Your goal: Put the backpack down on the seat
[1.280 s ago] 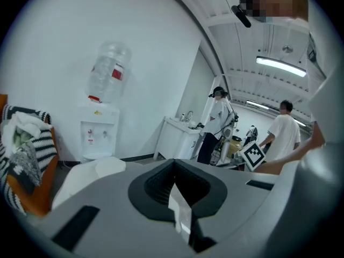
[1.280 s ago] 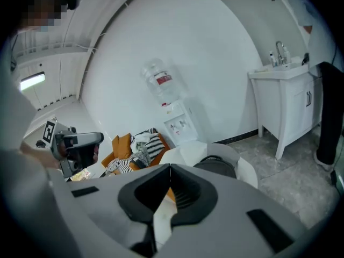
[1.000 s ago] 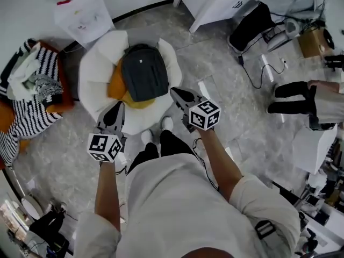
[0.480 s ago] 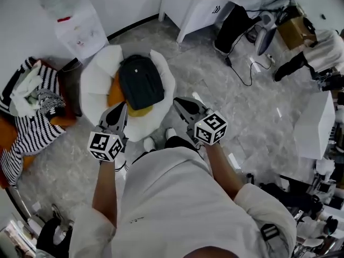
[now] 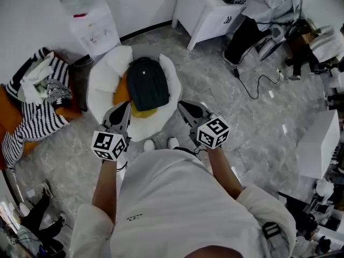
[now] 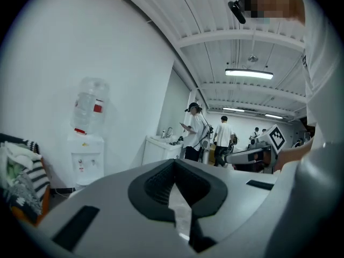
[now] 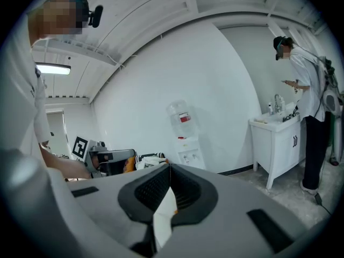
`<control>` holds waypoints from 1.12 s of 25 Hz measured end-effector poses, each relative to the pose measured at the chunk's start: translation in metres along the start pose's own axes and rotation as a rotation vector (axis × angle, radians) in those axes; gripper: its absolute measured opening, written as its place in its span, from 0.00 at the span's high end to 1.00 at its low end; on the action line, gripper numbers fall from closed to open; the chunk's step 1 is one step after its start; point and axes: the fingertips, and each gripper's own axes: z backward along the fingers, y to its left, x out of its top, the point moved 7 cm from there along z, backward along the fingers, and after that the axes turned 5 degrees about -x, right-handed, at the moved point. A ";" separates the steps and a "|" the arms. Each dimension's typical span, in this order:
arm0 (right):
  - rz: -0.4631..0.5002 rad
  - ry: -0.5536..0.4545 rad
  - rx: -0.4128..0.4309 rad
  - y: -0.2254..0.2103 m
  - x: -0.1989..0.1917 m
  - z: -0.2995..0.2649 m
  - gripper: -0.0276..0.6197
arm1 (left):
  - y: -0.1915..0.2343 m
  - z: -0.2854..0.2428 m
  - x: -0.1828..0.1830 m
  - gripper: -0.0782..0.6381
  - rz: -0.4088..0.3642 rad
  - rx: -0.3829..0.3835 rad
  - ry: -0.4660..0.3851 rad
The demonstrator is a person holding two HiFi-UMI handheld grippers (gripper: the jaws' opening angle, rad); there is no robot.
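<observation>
The dark backpack (image 5: 147, 83) lies on the white petal-shaped seat (image 5: 105, 79), over its yellow cushion (image 5: 122, 93). The left gripper (image 5: 127, 105) and right gripper (image 5: 183, 104) hover near the seat's front edge, jaws pressed together, both empty.

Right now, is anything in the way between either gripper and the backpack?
Nothing visible is. The backpack lies on the white seat. Only the seat's bare front edge lies between it and the left gripper and right gripper, both with fingers closed on nothing.

Water cooler (image 5: 91, 23) stood by white wall (image 5: 32, 9). Striped cloth pile (image 5: 35, 117) lay at left, near it. White cabinet (image 5: 207, 12) stood at top. Black cable (image 5: 258, 85) curled on grey floor (image 5: 226, 106).
</observation>
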 end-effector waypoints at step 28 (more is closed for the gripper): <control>0.134 -0.031 0.077 -0.013 0.029 0.011 0.92 | -0.030 0.006 0.009 0.87 0.033 0.142 -0.048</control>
